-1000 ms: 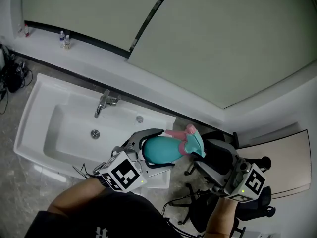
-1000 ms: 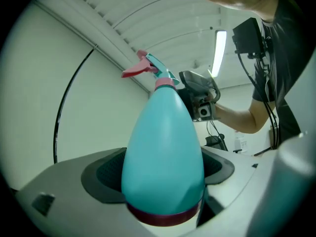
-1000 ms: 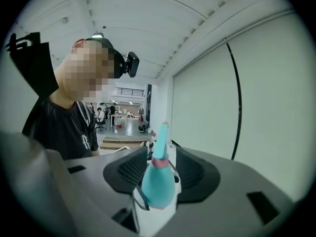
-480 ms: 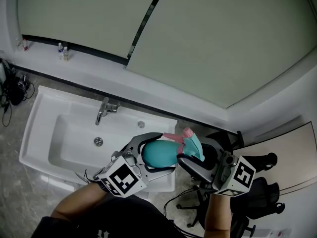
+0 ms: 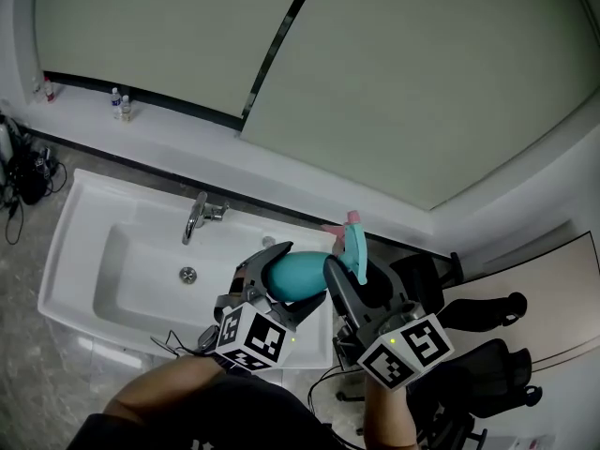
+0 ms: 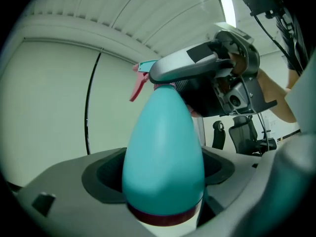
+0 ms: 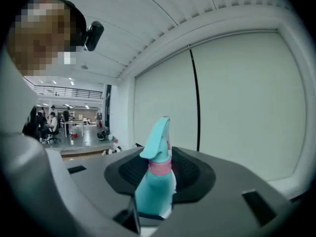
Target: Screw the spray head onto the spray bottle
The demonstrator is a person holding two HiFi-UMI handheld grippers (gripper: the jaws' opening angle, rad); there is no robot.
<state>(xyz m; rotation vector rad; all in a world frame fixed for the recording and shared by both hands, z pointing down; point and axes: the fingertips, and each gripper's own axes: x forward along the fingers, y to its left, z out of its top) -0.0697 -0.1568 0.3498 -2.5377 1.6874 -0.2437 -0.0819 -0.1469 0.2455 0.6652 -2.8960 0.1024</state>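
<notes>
Item: spray head [image 7: 157,177] and bottle [image 6: 163,157], both held in the air above the near right corner of the sink [image 5: 66,242].
Left gripper [image 5: 295,275]: pinches the bottle across its wide body. The bottle lies about level with its neck toward the other tool.
Right gripper [image 5: 352,268]: clamped on the spray head just below its pink collar, nozzle upward.
Join: the head sits at the bottle's neck; thread engagement cannot be told.
Step in hand: judged to be turning the head onto the neck.
Method: hold the bottle still, keep head and neck on one axis, and roll the right wrist about that axis. Re-grip between short turns.
Risk: the head may cross-thread if tilted, the smooth bottle may spin in the pads, and the trigger may catch a jaw.
</notes>
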